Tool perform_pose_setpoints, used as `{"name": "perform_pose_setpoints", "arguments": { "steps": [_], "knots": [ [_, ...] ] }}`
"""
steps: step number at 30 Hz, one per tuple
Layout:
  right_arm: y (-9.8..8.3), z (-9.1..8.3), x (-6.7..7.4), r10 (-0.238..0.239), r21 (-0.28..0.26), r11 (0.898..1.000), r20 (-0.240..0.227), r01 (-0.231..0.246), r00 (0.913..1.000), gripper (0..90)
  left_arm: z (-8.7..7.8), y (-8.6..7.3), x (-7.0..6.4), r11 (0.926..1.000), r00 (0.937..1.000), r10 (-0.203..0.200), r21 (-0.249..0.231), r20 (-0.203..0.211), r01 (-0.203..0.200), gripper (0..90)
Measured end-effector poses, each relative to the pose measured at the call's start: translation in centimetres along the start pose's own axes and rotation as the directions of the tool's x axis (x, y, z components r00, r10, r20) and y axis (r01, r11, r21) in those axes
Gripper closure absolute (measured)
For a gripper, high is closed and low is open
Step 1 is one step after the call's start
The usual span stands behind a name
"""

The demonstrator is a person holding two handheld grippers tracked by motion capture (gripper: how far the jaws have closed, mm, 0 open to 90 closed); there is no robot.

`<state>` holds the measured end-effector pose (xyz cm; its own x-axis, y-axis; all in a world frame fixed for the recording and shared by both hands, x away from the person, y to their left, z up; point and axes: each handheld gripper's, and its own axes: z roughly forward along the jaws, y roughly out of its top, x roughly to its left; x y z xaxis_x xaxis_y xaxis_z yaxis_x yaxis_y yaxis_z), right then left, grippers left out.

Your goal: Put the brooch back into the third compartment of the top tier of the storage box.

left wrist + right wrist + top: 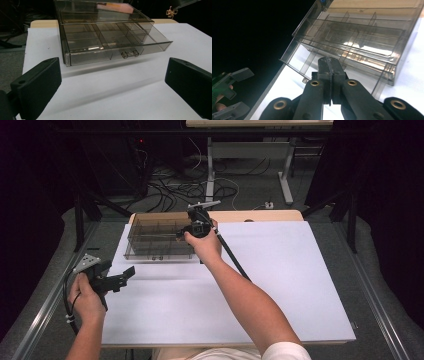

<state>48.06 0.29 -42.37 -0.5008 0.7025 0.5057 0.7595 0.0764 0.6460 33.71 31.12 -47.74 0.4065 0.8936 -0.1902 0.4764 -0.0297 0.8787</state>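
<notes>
Meanwhile the right tool (329,65), its jaws pressed together, hangs over the open drawer (117,47) of the clear organizer box (157,237); the left tool (112,85) gapes wide on the white surface (280,285).

The left gripper (129,272) is black, with broad, flat, ribbed jaws, each bearing a small round hole near its edge. A grey three-cornered plate (86,262) dotted with small holes sits on top, and a black cable (67,300) trails from it. The right gripper (329,65) has black linkage arms pinned with brass-coloured rivets (315,83); its black cable (234,257) runs straight. The person wears a white short sleeve (285,351)
</notes>
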Motion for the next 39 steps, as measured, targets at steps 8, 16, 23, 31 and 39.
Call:
{"name": "perform_pose_setpoints", "arguments": {
  "steps": [8, 16, 23, 31, 39],
  "knots": [
    [-0.4, 1.4, 0.2, -0.001, 0.016, 1.0, 0.009, 0.001, 1.0, 90.0, 0.0, 0.0, 0.1, 1.0, 1.0, -0.003, 0.002, 0.001, 0.003, 0.8],
    [-0.6, 2.4, -0.1, -0.01, 0.021, 1.0, 0.023, 0.01, 0.9997, 90.0, 0.0, 0.0, 0.1, 1.0, 1.0, 0.003, 0.002, -0.001, -0.003, 0.7],
    [-1.0, 3.0, -0.1, -0.036, 0.037, 0.999, 0.045, 0.034, 0.9983, 90.0, 0.1, 0.0, 0.0, 1.0, 1.0, -0.001, 0.001, 0.001, 0.001, 0.8],
    [-1.3, 3.4, 0.0, -0.05, 0.044, 0.998, 0.051, 0.048, 0.9974, 90.0, 0.2, 0.0, 0.0, 1.0, 1.0, 0.0, 0.005, 0.003, 0.0, 0.8],
    [-1.6, 3.8, -0.3, -0.055, 0.055, 0.997, 0.067, 0.051, 0.9962, 90.0, 0.3, -0.1, 0.0, 0.9999, 1.0, 0.003, 0.01, 0.004, -0.003, 0.8]
  ]
}}
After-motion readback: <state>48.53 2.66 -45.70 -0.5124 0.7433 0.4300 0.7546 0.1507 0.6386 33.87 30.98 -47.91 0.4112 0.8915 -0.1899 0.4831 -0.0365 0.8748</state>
